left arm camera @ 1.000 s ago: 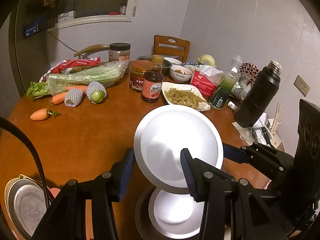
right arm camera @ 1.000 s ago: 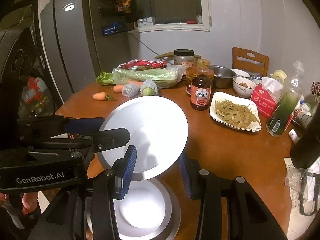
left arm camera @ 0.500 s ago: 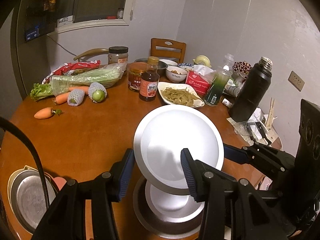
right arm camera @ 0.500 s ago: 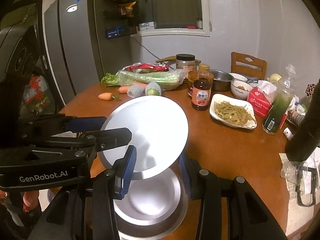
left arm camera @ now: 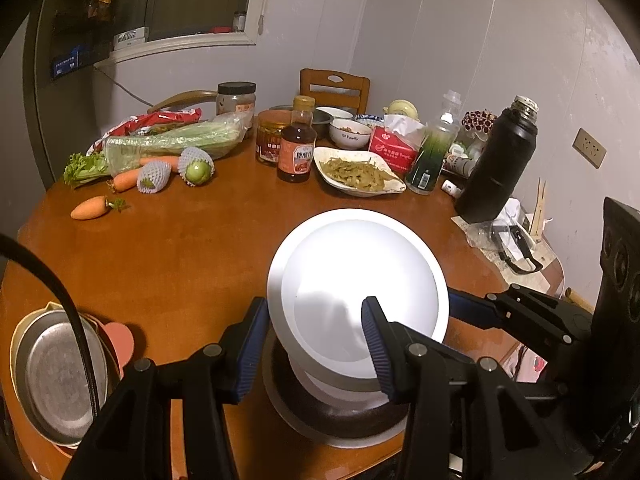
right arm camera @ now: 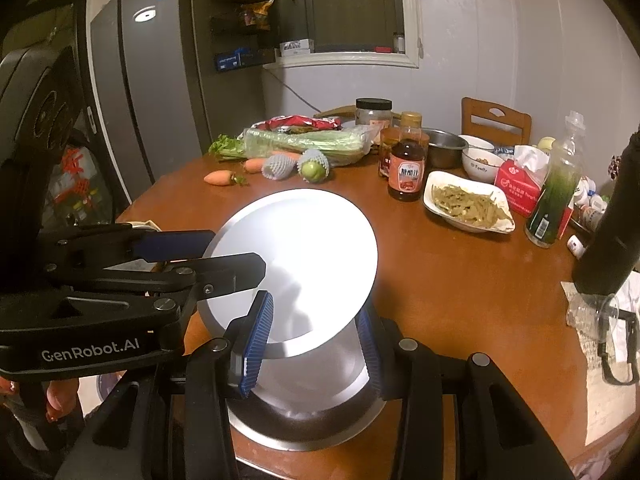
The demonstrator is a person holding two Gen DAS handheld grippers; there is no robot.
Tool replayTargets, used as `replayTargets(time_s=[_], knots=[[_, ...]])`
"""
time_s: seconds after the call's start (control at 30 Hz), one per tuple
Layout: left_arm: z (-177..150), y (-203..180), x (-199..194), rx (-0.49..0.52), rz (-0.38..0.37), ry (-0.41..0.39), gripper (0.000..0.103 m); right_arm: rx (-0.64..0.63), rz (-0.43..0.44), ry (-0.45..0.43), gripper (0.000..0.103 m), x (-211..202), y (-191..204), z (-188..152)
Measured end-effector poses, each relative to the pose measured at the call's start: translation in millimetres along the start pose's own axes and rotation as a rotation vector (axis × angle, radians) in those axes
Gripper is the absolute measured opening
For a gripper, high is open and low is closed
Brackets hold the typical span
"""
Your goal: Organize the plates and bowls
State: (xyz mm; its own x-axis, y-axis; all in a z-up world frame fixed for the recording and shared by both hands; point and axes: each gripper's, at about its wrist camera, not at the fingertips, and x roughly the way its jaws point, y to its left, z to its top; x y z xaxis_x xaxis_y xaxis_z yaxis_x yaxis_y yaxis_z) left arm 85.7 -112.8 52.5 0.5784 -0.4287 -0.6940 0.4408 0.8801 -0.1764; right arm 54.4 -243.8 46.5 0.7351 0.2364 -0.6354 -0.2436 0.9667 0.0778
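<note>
A round silver plate (left arm camera: 356, 280) is held tilted above a second metal plate (left arm camera: 336, 420) that lies on the brown table near its front edge. My left gripper (left arm camera: 316, 344) is shut on the near rim of the lifted plate. My right gripper (right arm camera: 314, 336) is shut on the same plate (right arm camera: 296, 256) from the other side, above the lower plate (right arm camera: 304, 408). Each gripper's arm shows in the other's view. A stack of metal bowls (left arm camera: 56, 372) sits at the table's front left.
The back of the table holds carrots (left arm camera: 90, 208), celery in a bag (left arm camera: 172, 140), a sauce bottle (left arm camera: 296, 148), a dish of food (left arm camera: 358, 170), bowls (left arm camera: 348, 133), a tissue box (left arm camera: 394, 148), a green bottle (left arm camera: 432, 152) and a black flask (left arm camera: 500, 164). A fridge (right arm camera: 132, 92) stands left.
Both grippers have lifted the tilted plate higher and pulled back. More of the lower plate and table now shows beneath it.
</note>
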Motion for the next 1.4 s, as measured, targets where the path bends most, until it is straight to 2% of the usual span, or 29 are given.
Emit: replayTargets(time_s=[1.4], knots=[[-24.9, -8.7, 36.2, 0.019, 0.014, 0.096, 0.047, 0.051, 0.000, 0.106, 0.045, 22.4, -8.8, -37.5]])
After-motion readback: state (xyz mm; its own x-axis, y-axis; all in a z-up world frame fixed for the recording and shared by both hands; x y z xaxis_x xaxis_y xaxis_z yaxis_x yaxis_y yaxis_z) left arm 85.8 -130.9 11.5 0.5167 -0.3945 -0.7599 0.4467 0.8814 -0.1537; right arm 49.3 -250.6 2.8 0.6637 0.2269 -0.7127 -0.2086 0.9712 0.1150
